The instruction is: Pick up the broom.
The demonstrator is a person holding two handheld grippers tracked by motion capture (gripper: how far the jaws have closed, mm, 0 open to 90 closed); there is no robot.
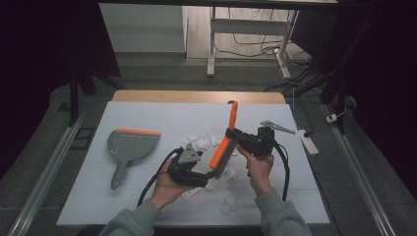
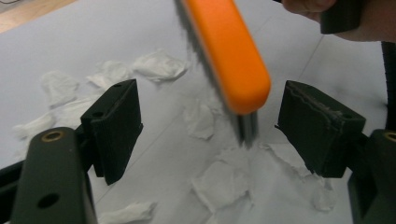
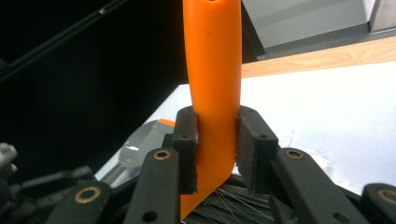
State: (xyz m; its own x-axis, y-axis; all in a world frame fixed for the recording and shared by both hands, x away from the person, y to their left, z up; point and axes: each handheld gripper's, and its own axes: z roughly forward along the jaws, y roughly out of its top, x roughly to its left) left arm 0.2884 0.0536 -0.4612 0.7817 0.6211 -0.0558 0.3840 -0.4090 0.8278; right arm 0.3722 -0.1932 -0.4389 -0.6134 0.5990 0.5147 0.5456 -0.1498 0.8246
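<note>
An orange hand brush (image 1: 225, 140) with dark bristles is held tilted above the white table sheet (image 1: 147, 113), handle pointing away. My right gripper (image 1: 235, 135) is shut on the brush (image 3: 212, 88) at the base of its handle. The left gripper (image 1: 209, 169) stands open just below and left of the brush head (image 2: 229, 51), its black pads (image 2: 116, 126) wide apart, nothing between them but the brush tip hanging above. Several crumpled white paper scraps (image 1: 201, 140) lie on the sheet under and around the brush, also scraps (image 2: 219, 182) beneath the bristles. A grey dustpan (image 1: 130, 147) with an orange edge lies left.
The wooden table edge (image 1: 196, 96) runs along the far side. A white power strip (image 1: 309, 142) lies off the table's right side. Desk legs and cables (image 1: 255, 44) stand on the floor beyond. More scraps (image 1: 226, 201) lie near the front edge.
</note>
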